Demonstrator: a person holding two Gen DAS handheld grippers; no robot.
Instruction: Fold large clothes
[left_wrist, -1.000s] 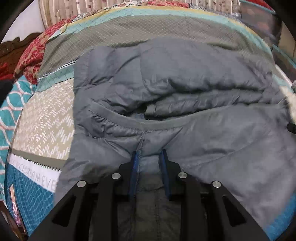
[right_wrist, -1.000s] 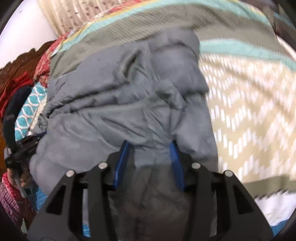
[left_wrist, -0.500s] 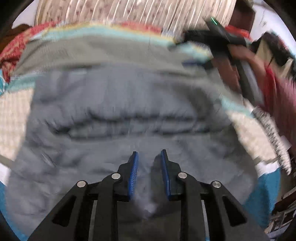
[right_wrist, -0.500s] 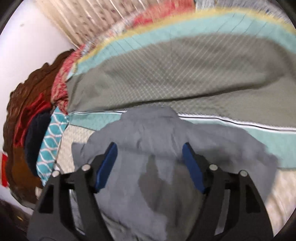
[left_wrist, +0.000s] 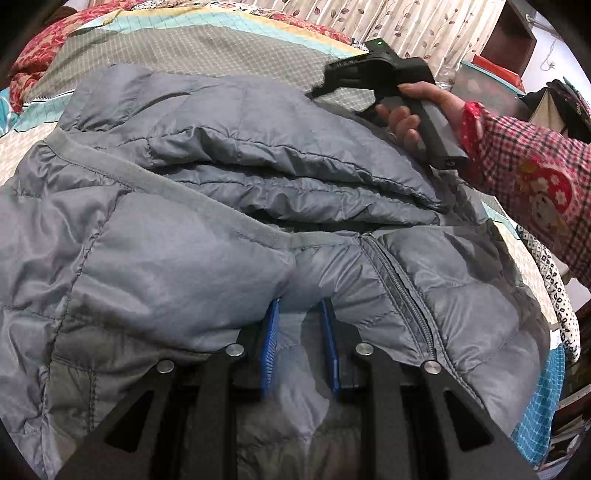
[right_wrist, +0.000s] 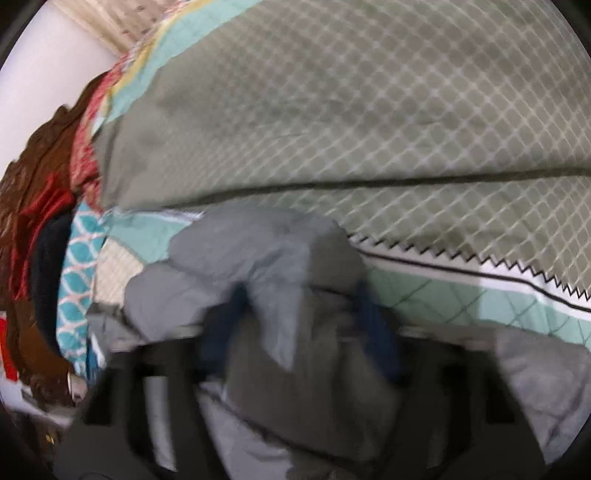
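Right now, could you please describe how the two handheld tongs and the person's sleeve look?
The left tongs have matte black angular arms with triangular cut-outs, silver round rivets and ribbed blue pads. The right tongs, seen from the left wrist, are a black pistol-grip body with a small green light on top. The sleeve is red-and-white checked fabric with a dotted red cuff and a doll-like print.

Garment: a grey quilted puffer jacket (left_wrist: 229, 206) is lying on a patterned bedspread.
Fabric: thin, shiny and puffy, it is wrinkling along the stitched seams.
Pose: it is sitting partly folded, with one padded layer doubled over across the middle.
Zipper: a grey zipper (left_wrist: 402, 288) is running down the near right part, closed as far as it shows.
Far end: a bunched grey part (right_wrist: 266, 258) is rising off the bedspread, possibly a sleeve; the right wrist view is blurring here.
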